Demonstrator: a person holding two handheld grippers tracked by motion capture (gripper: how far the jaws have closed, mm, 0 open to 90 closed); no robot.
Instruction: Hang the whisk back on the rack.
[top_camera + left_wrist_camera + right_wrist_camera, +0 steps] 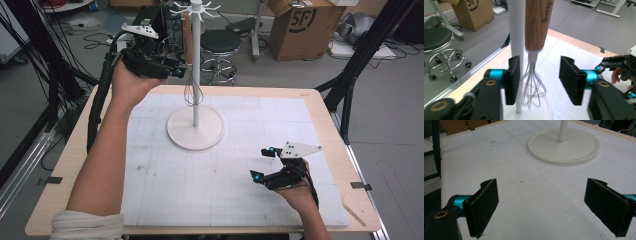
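Whisk (534, 50), one only, hangs from the stand (196, 75) at the far middle of the surface (75, 165). It looks light, its wires springy; the stiff wooden handle is the likelier hold. Left tongs (540, 78) gape around its wires, untouched. Right tongs (546, 207) gape empty, near right.
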